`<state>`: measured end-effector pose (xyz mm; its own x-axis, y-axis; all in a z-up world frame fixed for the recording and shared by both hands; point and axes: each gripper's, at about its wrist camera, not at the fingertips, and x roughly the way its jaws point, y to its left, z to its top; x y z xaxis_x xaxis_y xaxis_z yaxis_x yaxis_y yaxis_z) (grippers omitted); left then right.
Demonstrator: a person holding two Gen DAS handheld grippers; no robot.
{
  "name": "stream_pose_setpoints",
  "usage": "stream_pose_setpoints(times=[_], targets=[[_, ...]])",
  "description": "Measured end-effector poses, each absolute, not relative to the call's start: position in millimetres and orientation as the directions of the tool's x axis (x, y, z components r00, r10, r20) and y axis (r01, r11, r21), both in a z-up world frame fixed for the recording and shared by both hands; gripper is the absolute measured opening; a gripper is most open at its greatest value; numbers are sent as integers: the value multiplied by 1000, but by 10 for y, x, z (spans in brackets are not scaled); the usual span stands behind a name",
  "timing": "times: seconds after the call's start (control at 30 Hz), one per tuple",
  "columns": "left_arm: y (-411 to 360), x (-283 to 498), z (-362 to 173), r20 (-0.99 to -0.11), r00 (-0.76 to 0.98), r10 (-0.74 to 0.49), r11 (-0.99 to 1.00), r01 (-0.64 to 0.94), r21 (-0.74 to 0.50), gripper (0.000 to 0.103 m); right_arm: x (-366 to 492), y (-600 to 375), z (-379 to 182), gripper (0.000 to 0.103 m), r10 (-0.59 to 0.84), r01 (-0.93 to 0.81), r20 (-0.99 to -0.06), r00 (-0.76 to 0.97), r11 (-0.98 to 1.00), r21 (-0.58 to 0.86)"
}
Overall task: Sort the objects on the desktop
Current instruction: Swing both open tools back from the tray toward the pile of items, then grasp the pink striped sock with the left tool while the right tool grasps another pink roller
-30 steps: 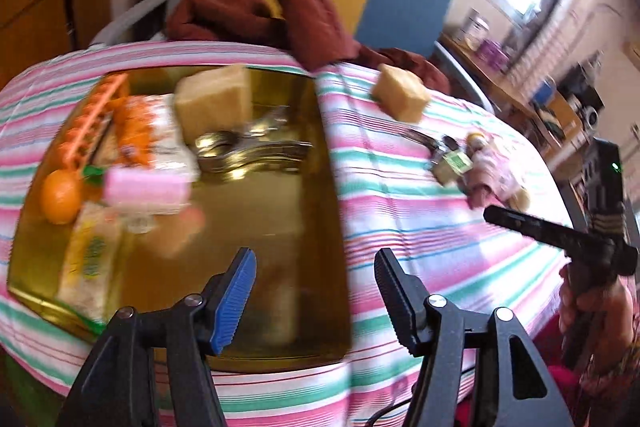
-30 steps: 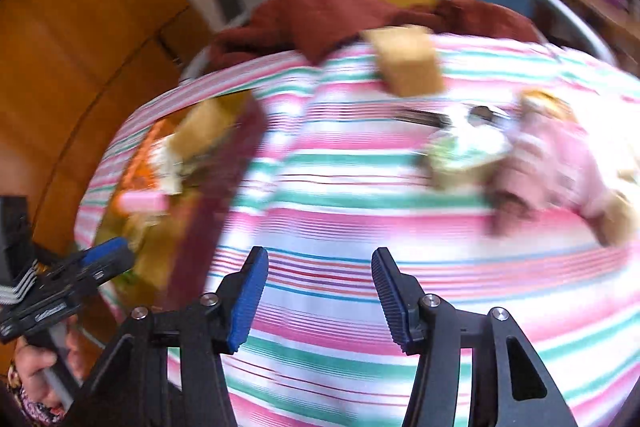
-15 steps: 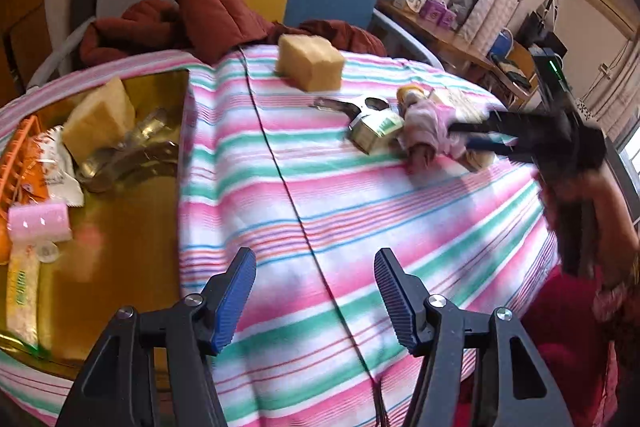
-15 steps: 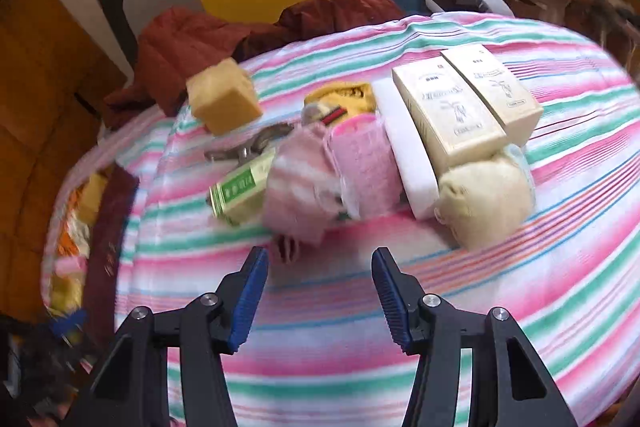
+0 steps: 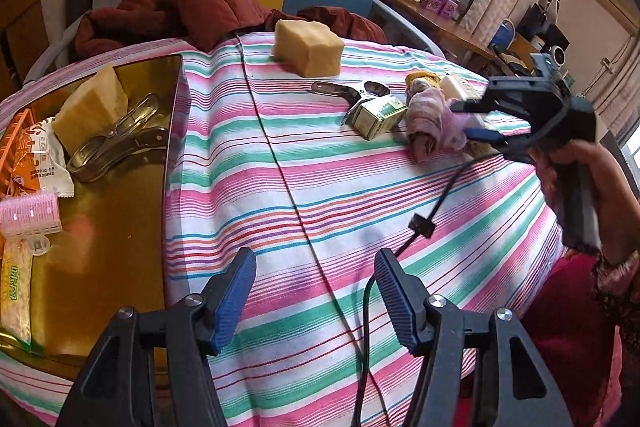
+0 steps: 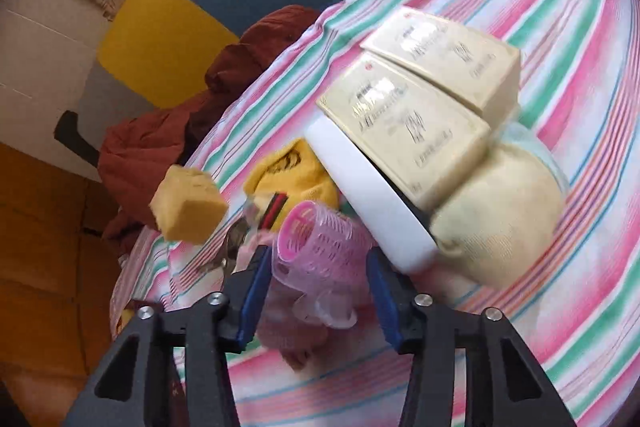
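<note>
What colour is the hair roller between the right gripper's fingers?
Pink; the hair roller shows best in the right wrist view, between the closing right gripper.

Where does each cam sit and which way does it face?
Left wrist: on the left gripper, open, facing the striped tablecloth and gold metal tray; the right gripper and hand show.
Right wrist: on the right gripper, jaws closing around a pink hair roller.
Shared: yellow sponge block.

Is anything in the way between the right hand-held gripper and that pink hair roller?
Nothing visible. The pink hair roller already sits between the fingers of the right hand-held gripper, whose jaws are closing around it. A white oblong thing lies close against its right side, and pink cloth lies under it.
</note>
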<state>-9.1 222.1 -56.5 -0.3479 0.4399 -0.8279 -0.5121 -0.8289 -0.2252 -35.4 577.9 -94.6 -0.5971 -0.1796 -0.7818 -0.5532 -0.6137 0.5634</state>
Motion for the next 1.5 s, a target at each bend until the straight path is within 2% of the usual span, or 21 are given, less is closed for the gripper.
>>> stream_pose_setpoints(times=[0.1,0.27,0.33,0.37,0.4,0.47,0.53,0.63,0.67,0.73,0.8,0.87,0.93,0.97,1.1,1.27,1.43,1.5], targets=[[2268,-119,-567,-827,-342,445,-824,-517,-230,62,-102,5655,-903,39,-182,-540,-813,-553,-665,516],[2379,-169,-565,-826,-334,453,-818,-523,-237,62,416,5624,-1138,39,-195,-588,-859,-474,-656,473],[2465,-195,-553,-827,-333,454,-816,-527,-236,62,492,5655,-1094,49,-204,-573,-822,-531,-628,527],[2504,-209,-551,-826,-330,456,-815,-528,-239,62,483,5671,-1038,60,-213,-556,-795,-569,-613,562],[2546,-216,-544,-826,-327,459,-813,-529,-242,62,442,5666,-962,64,-211,-524,-766,-607,-618,586],[2593,-208,-525,-822,-329,465,-812,-529,-248,62,323,5651,-862,64,-203,-491,-740,-642,-632,599],[2634,-194,-525,-822,-325,468,-808,-534,-249,62,177,5730,-889,64,-243,-503,-700,-672,-544,672],[2659,-163,-523,-826,-327,460,-806,-543,-234,62,26,5923,-1024,65,-221,-572,-686,-693,-411,710],[2661,-162,-525,-828,-325,458,-806,-544,-232,62,-26,5962,-1078,63,-207,-593,-699,-684,-400,699],[2651,-172,-528,-830,-321,457,-806,-545,-232,62,-23,6022,-1212,48,-202,-626,-719,-665,-373,685],[2657,-197,-528,-829,-327,454,-809,-542,-230,62,51,6044,-1356,46,-257,-603,-676,-691,-310,735],[2705,-232,-547,-832,-319,454,-805,-546,-230,62,169,6072,-1347,43,-260,-607,-685,-681,-323,726],[2797,-261,-553,-834,-312,456,-800,-555,-229,62,252,6074,-1264,22,-245,-615,-730,-639,-407,675],[2847,-268,-545,-830,-310,463,-794,-562,-233,62,289,6048,-1277,16,-241,-618,-749,-617,-442,651],[3162,-306,-494,-818,-321,477,-765,-611,-206,62,488,6004,-1295,15,-251,-608,-760,-600,-475,637],[3698,-449,-508,-820,-310,482,-718,-676,-166,62,512,6010,-1312,15,-232,-620,-753,-616,-446,646],[4196,-610,-603,-824,-299,482,-673,-728,-129,62,509,6053,-1395,15,-280,-615,-720,-635,-381,691],[4391,-635,-668,-838,-328,436,-648,-760,-40,62,544,6076,-1405,15,-288,-615,-715,-637,-369,696]])
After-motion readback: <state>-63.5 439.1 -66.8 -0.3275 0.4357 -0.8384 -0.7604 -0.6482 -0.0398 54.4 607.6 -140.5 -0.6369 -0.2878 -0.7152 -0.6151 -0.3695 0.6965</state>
